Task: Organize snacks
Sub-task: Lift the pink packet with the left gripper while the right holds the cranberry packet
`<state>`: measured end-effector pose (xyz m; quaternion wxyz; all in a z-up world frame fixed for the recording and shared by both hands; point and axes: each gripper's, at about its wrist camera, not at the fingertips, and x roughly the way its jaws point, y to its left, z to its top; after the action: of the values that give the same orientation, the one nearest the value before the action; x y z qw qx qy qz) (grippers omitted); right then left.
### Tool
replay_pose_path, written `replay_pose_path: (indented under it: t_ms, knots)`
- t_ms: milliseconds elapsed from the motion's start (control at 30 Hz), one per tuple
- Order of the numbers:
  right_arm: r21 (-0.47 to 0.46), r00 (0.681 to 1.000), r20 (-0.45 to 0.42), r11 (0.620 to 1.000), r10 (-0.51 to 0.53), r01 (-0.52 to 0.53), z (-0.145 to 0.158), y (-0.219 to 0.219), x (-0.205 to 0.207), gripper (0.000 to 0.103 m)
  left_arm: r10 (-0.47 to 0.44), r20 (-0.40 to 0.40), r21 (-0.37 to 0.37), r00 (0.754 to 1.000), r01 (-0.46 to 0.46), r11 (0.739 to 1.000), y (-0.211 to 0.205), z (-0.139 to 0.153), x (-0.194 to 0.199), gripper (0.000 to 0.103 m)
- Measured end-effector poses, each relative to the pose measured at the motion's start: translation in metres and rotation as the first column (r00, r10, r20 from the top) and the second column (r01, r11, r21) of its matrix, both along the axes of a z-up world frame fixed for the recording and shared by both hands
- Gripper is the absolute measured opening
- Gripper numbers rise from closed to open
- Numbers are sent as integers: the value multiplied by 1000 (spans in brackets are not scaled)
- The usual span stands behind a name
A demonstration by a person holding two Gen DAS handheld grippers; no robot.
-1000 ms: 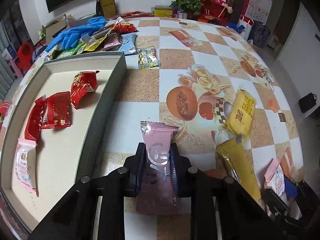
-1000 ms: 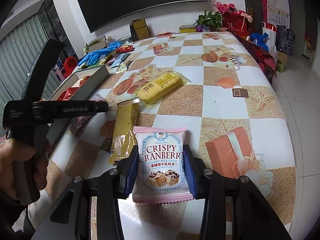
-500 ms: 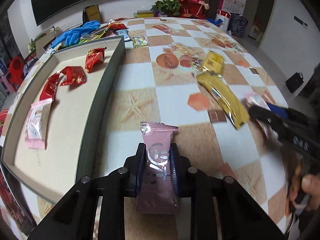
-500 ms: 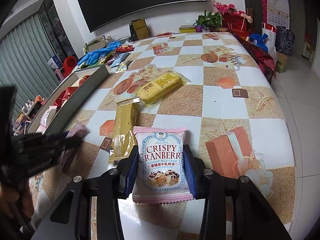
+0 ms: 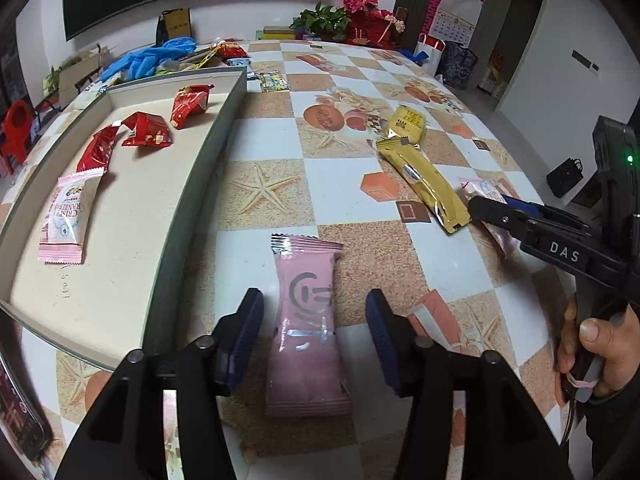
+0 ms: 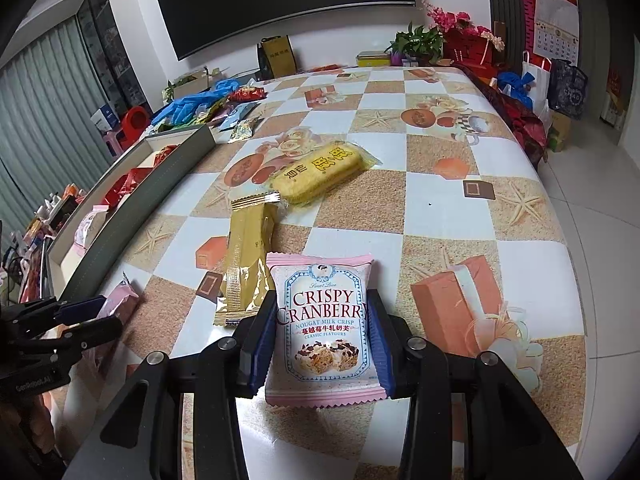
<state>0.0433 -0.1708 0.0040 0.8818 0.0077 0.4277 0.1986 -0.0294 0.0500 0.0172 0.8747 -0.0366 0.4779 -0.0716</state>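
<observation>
My left tool [image 5: 315, 320] is spreading its jaws, and I see clear gaps on both sides of the pink snack packet [image 5: 308, 320] that lies between them on the tabletop [image 5: 352, 184]; neither blue pad [image 5: 247, 330] touches the wrapper. The packet lies lengthwise along the tool, just right of the grey wall of the tray [image 5: 188, 204].

Inside the tray I count three red wrapped snacks [image 5: 146, 132] toward the far end and a pink-and-white cranberry packet [image 5: 66, 218] nearer me, all flat on its pale floor.

My right tool [image 6: 322, 340] is clamped on a Crispy Cranberry packet [image 6: 324, 324], both pads pressed against its side edges, the packet face up. Just left of it a gold wrapper [image 6: 246, 264] lies on the tabletop, touching the cranberry packet's corner, and beyond that sits a yellow packet [image 6: 320, 170] with its end overlapping the gold wrapper's crimped edge.

At the far left end of the tabletop a heap of loose snacks lies beside blue gloves [image 6: 188, 102].
</observation>
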Motion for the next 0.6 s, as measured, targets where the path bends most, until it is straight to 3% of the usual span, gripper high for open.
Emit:
replay_pose_path:
  t_ms: [200, 233, 267, 333, 433, 600]
  knots:
    - [12, 1000, -3, 1000, 1, -1, 0, -1, 0, 43, -2, 6, 28, 1000, 2, 1000, -6, -2, 3, 66]
    - [20, 1000, -4, 1000, 0, 0, 0, -2, 0, 43, 1, 8, 32, 1000, -1, 999, -6, -2, 3, 61]
    - [26, 1000, -6, 1000, 0, 0, 0, -2, 1, 43, 4, 15, 34, 1000, -4, 999, -6, -2, 3, 44]
    - [35, 1000, -7, 999, 0, 0, 0, -4, 1, 43, 9, 11, -3, 1000, -9, 1000, 0, -1, 3, 27]
    - [42, 1000, -9, 999, 0, 0, 0, -4, 1, 43, 26, -3, -27, 1000, -26, 999, 5, 0, 3, 26]
    - [62, 1000, -13, 998, 0, 0, 0, -7, 1, 43, 9, 7, 63, 1000, -9, 998, -7, -1, 2, 28]
